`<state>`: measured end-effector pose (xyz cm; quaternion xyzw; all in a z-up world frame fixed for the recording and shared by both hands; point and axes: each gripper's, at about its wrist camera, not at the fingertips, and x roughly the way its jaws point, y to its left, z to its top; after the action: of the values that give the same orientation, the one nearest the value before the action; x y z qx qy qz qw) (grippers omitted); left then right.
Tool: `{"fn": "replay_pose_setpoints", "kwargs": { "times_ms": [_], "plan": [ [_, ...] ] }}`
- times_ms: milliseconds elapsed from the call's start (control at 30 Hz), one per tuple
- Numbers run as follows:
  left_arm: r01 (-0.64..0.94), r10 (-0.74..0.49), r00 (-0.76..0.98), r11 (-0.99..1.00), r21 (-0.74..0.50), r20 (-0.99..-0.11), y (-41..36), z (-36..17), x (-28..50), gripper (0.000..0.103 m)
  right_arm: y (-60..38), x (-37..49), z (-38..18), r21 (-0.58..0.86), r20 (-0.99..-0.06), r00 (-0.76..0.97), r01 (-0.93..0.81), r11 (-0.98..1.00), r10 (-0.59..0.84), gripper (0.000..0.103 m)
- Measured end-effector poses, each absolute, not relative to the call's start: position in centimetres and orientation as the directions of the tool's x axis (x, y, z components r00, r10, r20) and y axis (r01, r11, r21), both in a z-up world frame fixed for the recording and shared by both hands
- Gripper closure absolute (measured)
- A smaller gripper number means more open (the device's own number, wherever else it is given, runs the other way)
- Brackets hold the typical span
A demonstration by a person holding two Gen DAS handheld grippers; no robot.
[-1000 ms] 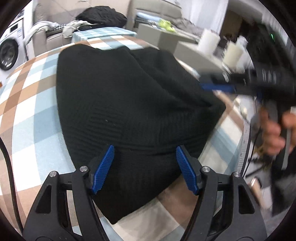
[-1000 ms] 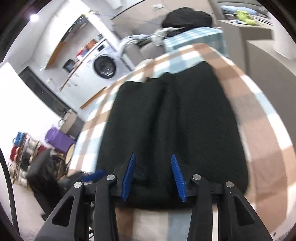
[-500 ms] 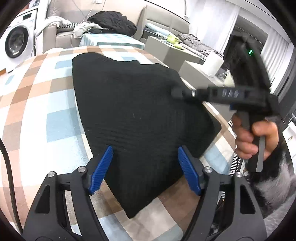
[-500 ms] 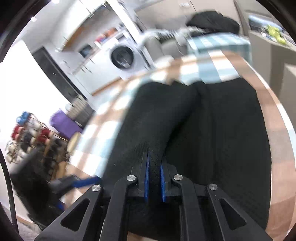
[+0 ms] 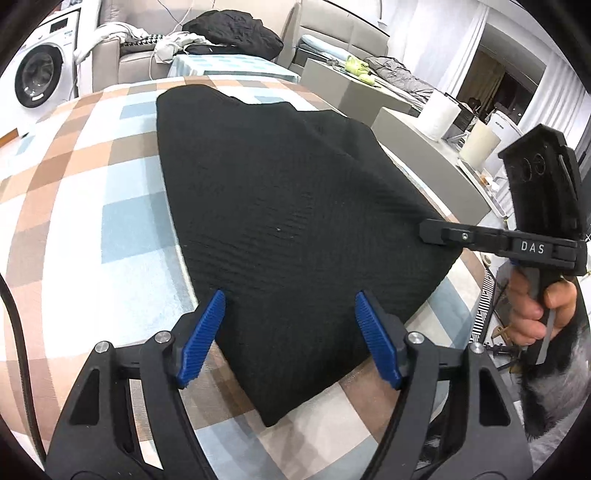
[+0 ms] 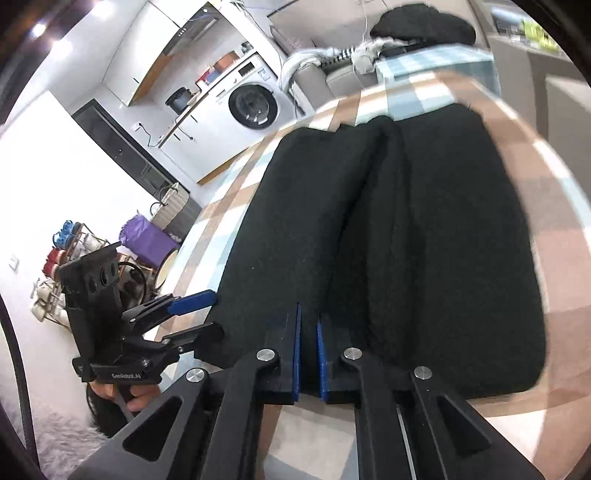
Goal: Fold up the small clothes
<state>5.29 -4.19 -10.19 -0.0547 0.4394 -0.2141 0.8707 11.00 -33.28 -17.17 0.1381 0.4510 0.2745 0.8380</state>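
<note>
A black knit garment (image 5: pixel 277 184) lies flat on the checked tablecloth (image 5: pixel 74 184). My left gripper (image 5: pixel 290 295) stands open, its blue pads (image 5: pixel 201 332) either side of the garment's near corner without pressing it. In the right wrist view my right gripper (image 6: pixel 308 350) is shut, pinching a raised ridge of the garment (image 6: pixel 443 240) at its near edge. The left wrist view shows the right gripper (image 5: pixel 428 232) side on at the garment's right edge, held by a hand (image 5: pixel 535 310). The left gripper (image 6: pixel 210 314) shows at the cloth's left corner.
A washing machine (image 5: pixel 37 74) stands at the far left. A sofa with a pile of dark clothes (image 5: pixel 232 29) is behind the table. Grey cabinets (image 5: pixel 406 147) with white rolls (image 5: pixel 439 114) run along the right. The table's right edge (image 5: pixel 465 280) is close to the garment.
My right gripper has closed on the garment's near edge and gathered a ridge of fabric. In the left wrist view it has dropped to the garment's right edge. The left gripper stayed open.
</note>
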Motion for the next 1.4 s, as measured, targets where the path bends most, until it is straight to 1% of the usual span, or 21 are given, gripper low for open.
{"fn": "replay_pose_setpoints", "kwargs": {
  "times_ms": [67,100,200,233,267,333,500,533,567,633,733,800,867,1000,1100,1167,1200,1267,1333,1367,1400],
  "plan": [
    [0.316,-0.420,0.524,0.904,-0.288,-0.741,-3.8,-10.1,5.4,0.032,-33.4,11.6,-18.3,0.430,-0.750,0.413,-0.290,0.855,0.517,0.093],
    [0.311,-0.417,0.526,0.906,-0.289,-0.741,-3.6,-10.1,5.4,0.032,-33.7,12.0,-19.0,0.432,-0.761,0.399,-0.276,0.858,0.512,0.091],
    [0.286,-0.409,0.536,0.911,-0.297,-0.739,-2.8,-10.0,5.7,0.032,-33.9,12.8,-18.8,0.467,-0.738,0.413,-0.257,0.846,0.533,0.082],
    [0.279,-0.408,0.539,0.912,-0.301,-0.737,-2.6,-10.0,5.9,0.032,-33.8,13.3,-18.7,0.469,-0.734,0.417,-0.259,0.844,0.536,0.075],
    [0.268,-0.403,0.545,0.915,-0.302,-0.735,-2.4,-9.9,6.0,0.032,-33.4,14.2,-18.6,0.470,-0.729,0.424,-0.261,0.843,0.538,0.074],
    [0.257,-0.397,0.548,0.918,-0.303,-0.737,-1.9,-9.9,6.4,0.032,-32.8,15.9,-18.5,0.469,-0.729,0.422,-0.268,0.842,0.540,0.074],
    [0.217,-0.355,0.577,0.935,-0.281,-0.736,-1.2,-9.5,7.2,0.032,-30.2,20.8,-19.5,0.426,-0.775,0.405,-0.233,0.874,0.485,0.074],
    [0.207,-0.348,0.587,0.937,-0.280,-0.731,-1.0,-9.3,7.4,0.032,-29.8,21.5,-19.6,0.411,-0.778,0.410,-0.241,0.879,0.476,0.080],
    [0.201,-0.347,0.592,0.938,-0.284,-0.728,-0.9,-9.1,7.4,0.032,-29.5,21.8,-19.5,0.402,-0.777,0.415,-0.251,0.881,0.473,0.091],
    [0.191,-0.359,0.602,0.932,-0.307,-0.713,-0.4,-8.7,7.6,0.032,-28.9,21.9,-18.4,0.348,-0.776,0.445,-0.289,0.892,0.447,0.094],
    [0.197,-0.362,0.605,0.931,-0.308,-0.709,-0.4,-8.4,7.8,0.032,-29.2,20.2,-14.8,0.301,-0.716,0.532,-0.350,0.887,0.453,0.095],
    [0.205,-0.363,0.600,0.931,-0.301,-0.713,-0.7,-8.4,7.9,0.032,-30.5,19.9,-14.1,0.278,-0.717,0.563,-0.308,0.910,0.410,0.095],
    [0.222,-0.377,0.586,0.926,-0.306,-0.717,-1.4,-8.8,8.2,0.032,-31.4,20.2,-15.5,0.232,-0.758,0.560,-0.250,0.940,0.335,0.095],
    [0.231,-0.369,0.548,0.929,-0.288,-0.751,-2.5,-10.2,8.6,0.032,-31.9,21.6,-18.7,0.242,-0.822,0.473,-0.215,0.946,0.318,0.090],
    [0.240,-0.366,0.534,0.930,-0.278,-0.762,-2.9,-10.7,8.0,0.032,-33.3,20.1,-18.6,0.341,-0.795,0.449,-0.228,0.912,0.409,0.081],
    [0.240,-0.370,0.524,0.928,-0.283,-0.767,-2.9,-11.0,7.6,0.032,-34.0,18.0,-18.2,0.411,-0.760,0.424,-0.274,0.869,0.493,0.062],
    [0.241,-0.372,0.522,0.928,-0.285,-0.767,-2.8,-11.0,7.4,0.032,-34.7,16.9,-18.1,0.432,-0.749,0.412,-0.292,0.854,0.519,0.060],
    [0.239,-0.371,0.524,0.928,-0.286,-0.767,-2.8,-10.9,7.0,0.032,-35.3,14.6,-18.3,0.467,-0.738,0.374,-0.320,0.825,0.562,0.060],
    [0.239,-0.376,0.523,0.926,-0.291,-0.765,-2.7,-11.0,7.0,0.032,-35.1,13.0,-18.4,0.443,-0.742,0.376,-0.349,0.826,0.556,0.060],
    [0.241,-0.380,0.522,0.925,-0.295,-0.764,-2.7,-11.0,7.0,0.032,-35.0,12.5,-18.6,0.410,-0.747,0.388,-0.371,0.833,0.540,0.064],
    [0.245,-0.383,0.518,0.923,-0.295,-0.765,-2.8,-11.1,7.0,0.032,-34.9,12.0,-18.6,0.376,-0.752,0.407,-0.381,0.844,0.519,0.071]
  ]
}}
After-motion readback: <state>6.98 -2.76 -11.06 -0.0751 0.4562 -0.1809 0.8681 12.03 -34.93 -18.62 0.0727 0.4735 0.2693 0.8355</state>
